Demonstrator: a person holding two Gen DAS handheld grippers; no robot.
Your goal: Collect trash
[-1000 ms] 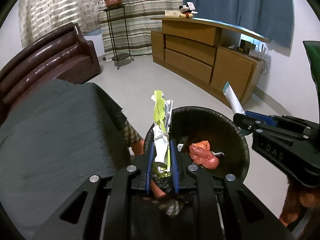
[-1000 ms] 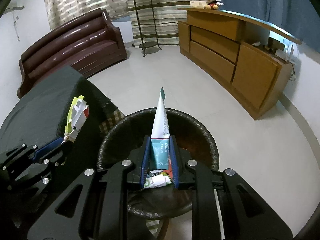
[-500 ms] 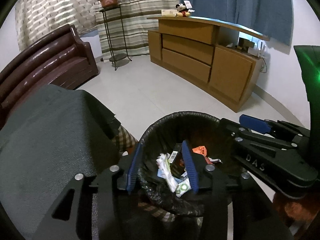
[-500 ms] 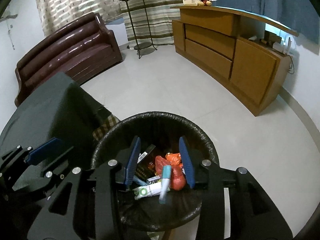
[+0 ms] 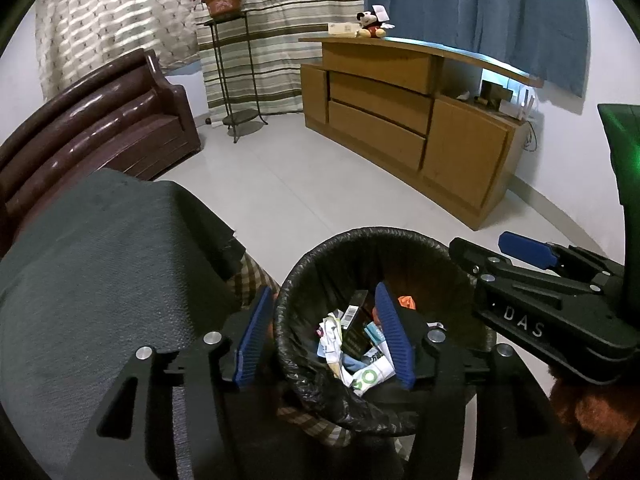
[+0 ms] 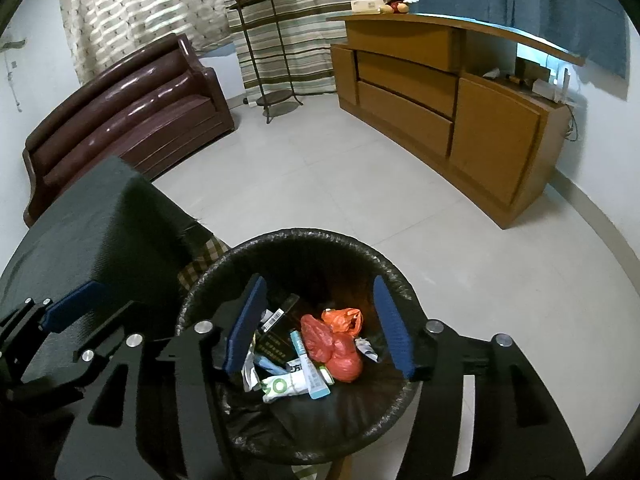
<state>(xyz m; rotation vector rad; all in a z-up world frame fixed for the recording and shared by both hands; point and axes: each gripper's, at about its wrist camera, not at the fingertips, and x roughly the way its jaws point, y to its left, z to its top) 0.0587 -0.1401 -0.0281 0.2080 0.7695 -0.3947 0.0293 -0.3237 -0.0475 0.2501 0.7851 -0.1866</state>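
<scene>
Both the left gripper (image 5: 326, 334) and the right gripper (image 6: 318, 330) have empty fingers spreading apart over the black-lined bin (image 6: 394, 280), the trash (image 6: 316, 360) lying inside it below their tips.

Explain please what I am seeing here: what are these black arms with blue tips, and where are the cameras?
A person carries two hand-held tools, with a camera on each looking along its fingers. One picture shows the left gripper, the other the right gripper. Both hang over a round bin with a black plastic liner. Their jaws are opening and hold nothing. In the bin lie a red plastic bag, a white and green tube and a dark carton with a barcode.
</scene>
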